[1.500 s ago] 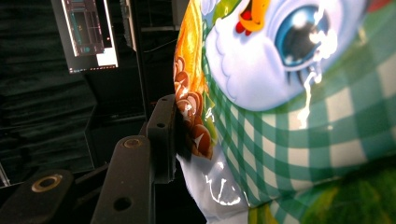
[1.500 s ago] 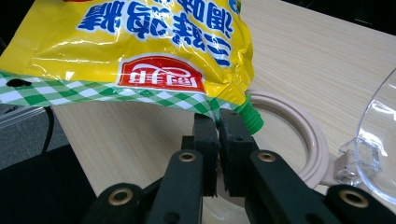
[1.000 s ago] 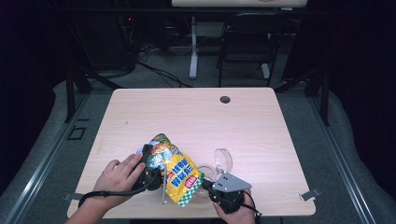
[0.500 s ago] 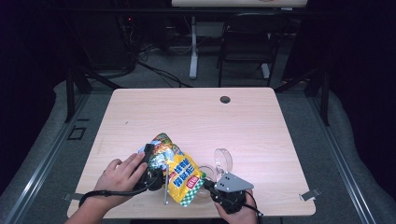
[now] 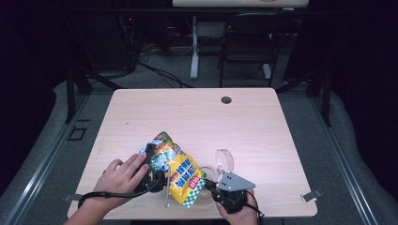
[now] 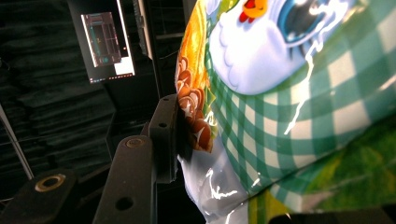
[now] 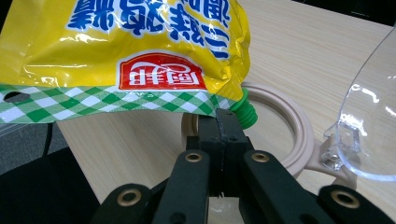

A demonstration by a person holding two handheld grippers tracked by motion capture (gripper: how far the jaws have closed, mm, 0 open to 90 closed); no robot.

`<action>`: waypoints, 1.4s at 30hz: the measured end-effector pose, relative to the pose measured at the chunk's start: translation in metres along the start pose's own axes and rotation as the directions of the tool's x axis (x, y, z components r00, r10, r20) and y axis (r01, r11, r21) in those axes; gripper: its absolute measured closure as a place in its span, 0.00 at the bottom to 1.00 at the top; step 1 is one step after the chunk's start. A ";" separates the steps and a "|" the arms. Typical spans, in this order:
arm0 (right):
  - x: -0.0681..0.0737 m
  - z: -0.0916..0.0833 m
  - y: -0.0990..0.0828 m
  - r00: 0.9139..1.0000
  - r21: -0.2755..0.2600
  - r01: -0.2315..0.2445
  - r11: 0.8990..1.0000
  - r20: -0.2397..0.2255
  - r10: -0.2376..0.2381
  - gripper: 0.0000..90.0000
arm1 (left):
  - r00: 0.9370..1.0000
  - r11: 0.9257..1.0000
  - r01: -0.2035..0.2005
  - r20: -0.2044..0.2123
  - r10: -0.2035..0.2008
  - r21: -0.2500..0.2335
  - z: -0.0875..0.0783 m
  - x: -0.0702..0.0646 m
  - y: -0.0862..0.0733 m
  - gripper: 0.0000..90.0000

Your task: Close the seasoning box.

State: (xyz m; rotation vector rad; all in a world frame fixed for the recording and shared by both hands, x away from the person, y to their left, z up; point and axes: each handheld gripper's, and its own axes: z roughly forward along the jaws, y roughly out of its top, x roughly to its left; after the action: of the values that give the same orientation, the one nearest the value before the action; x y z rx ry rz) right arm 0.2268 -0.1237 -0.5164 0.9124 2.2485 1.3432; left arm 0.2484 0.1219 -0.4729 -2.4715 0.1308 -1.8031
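The snack bag [image 5: 180, 173] is showing off bright yellow with blue lettering, a red logo patch and a green-and-white checked band along its edge; over on the left gripper view it's also flashing a white cartoon chicken, orange bits and grassy green. A green spout [image 7: 244, 114] is poking out at its corner. The ring-shaped lid [image 7: 299, 135] is looking beige, the cup [image 7: 369, 116] clear. The table [image 5: 197, 117] is wearing pale wood grain.
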 end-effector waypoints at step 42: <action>-0.003 0.000 -0.002 0.999 -0.004 -0.035 0.999 0.005 0.035 1.00 | 0.998 0.998 -0.058 -0.022 0.058 -0.017 -0.014 0.011 0.004 0.67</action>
State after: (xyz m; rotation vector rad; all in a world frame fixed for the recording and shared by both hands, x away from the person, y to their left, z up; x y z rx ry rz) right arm 0.2287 -0.1265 -0.5181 0.9563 2.2356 1.3586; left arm 0.2385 0.1162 -0.4588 -2.4344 0.2186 -1.8135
